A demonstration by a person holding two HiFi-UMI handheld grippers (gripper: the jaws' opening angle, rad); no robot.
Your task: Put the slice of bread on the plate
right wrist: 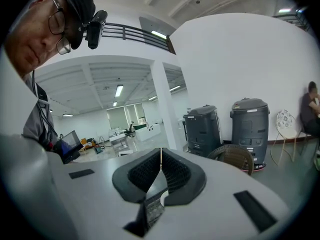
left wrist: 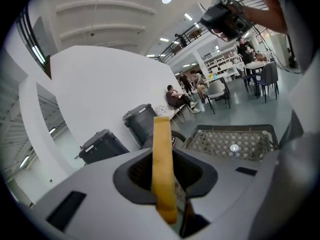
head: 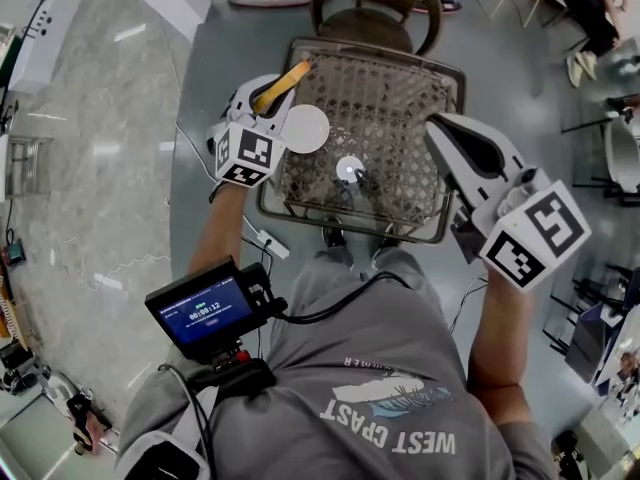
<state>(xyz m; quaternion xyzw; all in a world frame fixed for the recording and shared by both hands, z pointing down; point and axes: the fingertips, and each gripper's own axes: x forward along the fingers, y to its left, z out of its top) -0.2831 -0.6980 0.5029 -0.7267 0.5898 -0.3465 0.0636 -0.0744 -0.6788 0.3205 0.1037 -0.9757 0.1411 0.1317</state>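
Left gripper (head: 268,108) is clamped on the slice of bread (head: 283,83), at upper left of the frame, just beside the white plate (head: 307,128). Right gripper (head: 445,133) is closed, empty. I think the carrying is nearly done; next, lower the bread over the plate and release.

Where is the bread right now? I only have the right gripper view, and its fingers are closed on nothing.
Observer: The left gripper has it. The left gripper view shows the slice of bread clamped edge-on between its fingers.
Operator: Is the plate anywhere close?
Observer: Yes. In the head view a white plate sits on the table, just right of that gripper, with nothing on it.
Operator: So the bread isn't down yet?
Observer: Not yet. The slice pokes out toward the table's far-left corner, beside the plate and not on it.
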